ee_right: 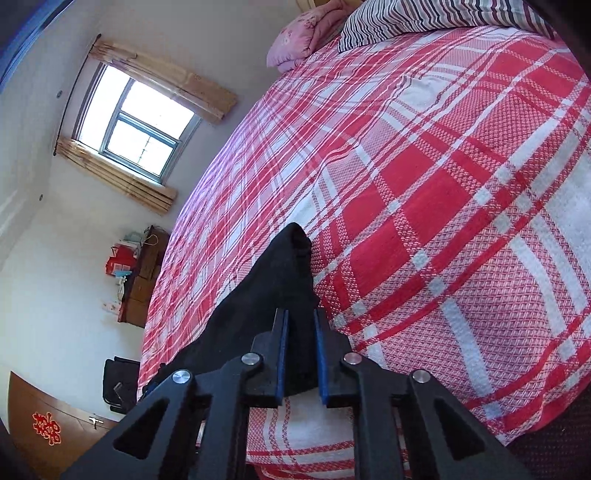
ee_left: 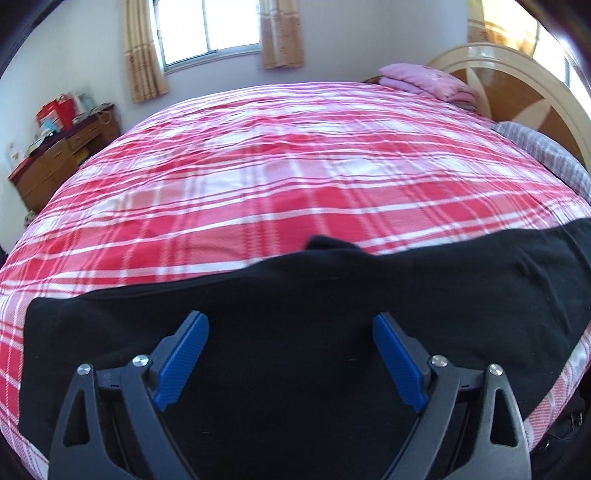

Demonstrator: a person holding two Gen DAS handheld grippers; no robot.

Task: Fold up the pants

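Note:
Black pants (ee_left: 295,295) lie stretched across the near edge of a bed with a red and white plaid cover (ee_left: 277,166). My left gripper (ee_left: 291,325) hangs just above the pants, its blue pads (ee_left: 184,354) wide apart and empty. In the right wrist view my right gripper (ee_right: 300,321) has its blue pads close together, shut on a raised fold of the black pants (ee_right: 273,280), which peaks in front of the fingers. The plaid cover (ee_right: 443,184) fills the right side of that view.
A folded pink blanket (ee_left: 424,81) and a striped pillow (ee_right: 424,18) lie at the headboard (ee_left: 517,85). A wooden dresser (ee_left: 55,158) with red bags stands by the far wall under a curtained window (ee_left: 210,29). A dark bag (ee_right: 118,380) sits on the floor.

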